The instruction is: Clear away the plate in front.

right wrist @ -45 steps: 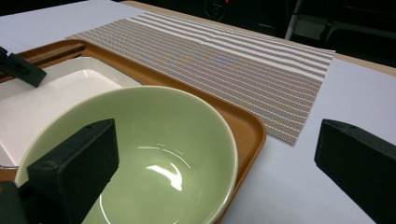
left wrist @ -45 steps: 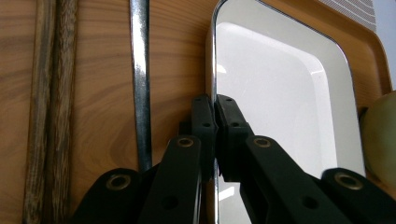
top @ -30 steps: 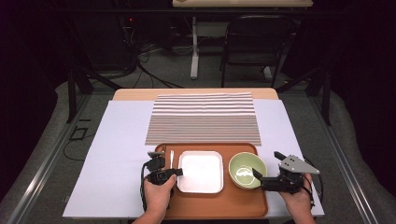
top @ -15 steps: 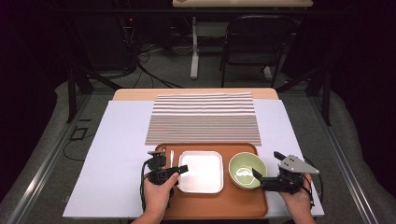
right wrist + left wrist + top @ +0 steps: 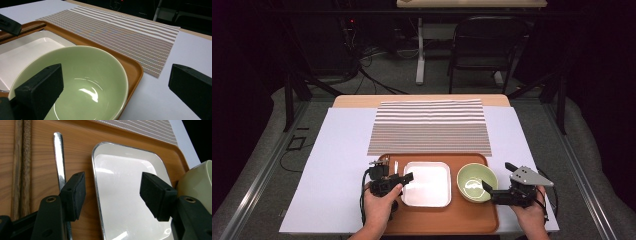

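On the near edge of the table, a person is working two grippers over an orange tray (image 5: 462,220) still carrying everything: a white square plate (image 5: 427,183) at its middle, a green bowl (image 5: 477,182) to the right, a metal utensil (image 5: 58,157) and wooden chopsticks (image 5: 20,165) at the left. The left gripper (image 5: 112,192) is standing with its jaws just opening, straddling the plate's left rim without pressing on it. The right gripper (image 5: 117,87) is hanging open around the bowl's right rim, gripping nothing. Beyond the tray, the striped placemat (image 5: 429,127) is lying bare. Judging by this, no piece is laid out yet; the whole setting is still waiting.
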A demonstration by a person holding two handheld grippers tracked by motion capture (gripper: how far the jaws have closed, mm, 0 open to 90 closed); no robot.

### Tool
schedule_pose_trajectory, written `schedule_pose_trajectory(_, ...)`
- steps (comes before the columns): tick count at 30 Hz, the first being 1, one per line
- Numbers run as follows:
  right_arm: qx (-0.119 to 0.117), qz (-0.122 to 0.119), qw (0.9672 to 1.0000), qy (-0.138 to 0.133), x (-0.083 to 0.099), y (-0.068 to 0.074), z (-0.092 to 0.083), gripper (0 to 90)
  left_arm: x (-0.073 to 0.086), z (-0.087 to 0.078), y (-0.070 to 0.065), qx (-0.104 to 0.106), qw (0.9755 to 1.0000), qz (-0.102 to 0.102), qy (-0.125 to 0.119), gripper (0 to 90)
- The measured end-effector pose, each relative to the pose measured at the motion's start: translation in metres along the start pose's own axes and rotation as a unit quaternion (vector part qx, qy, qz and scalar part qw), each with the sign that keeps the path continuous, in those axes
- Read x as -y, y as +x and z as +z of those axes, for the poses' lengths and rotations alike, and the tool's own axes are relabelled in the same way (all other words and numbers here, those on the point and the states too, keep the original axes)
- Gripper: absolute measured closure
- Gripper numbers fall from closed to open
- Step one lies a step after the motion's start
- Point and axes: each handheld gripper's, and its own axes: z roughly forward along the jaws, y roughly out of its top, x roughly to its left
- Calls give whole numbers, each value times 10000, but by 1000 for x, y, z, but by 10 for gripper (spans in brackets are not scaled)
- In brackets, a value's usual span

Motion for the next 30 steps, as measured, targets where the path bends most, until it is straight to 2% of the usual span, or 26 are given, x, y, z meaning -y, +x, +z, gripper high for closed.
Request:
schedule_pose_trajectory(8,0,-7,10000,-3,0,0,0,0,-11,-8,1,-21,9998,126,-126,370)
schedule_pose_trajectory(16,7,-23,10000,6,0,0,0,0,-24,-16,1,-25,9990,375,-261,344)
schedule_pose_trajectory(21,14,-32,10000,10,0,0,0,0,-29,-17,5,-105,9979,585,-242,338)
schedule_pose_trajectory(30,21,-29,10000,27,0,0,1,0,-35,-26,23,-177,9981,481,-339,338)
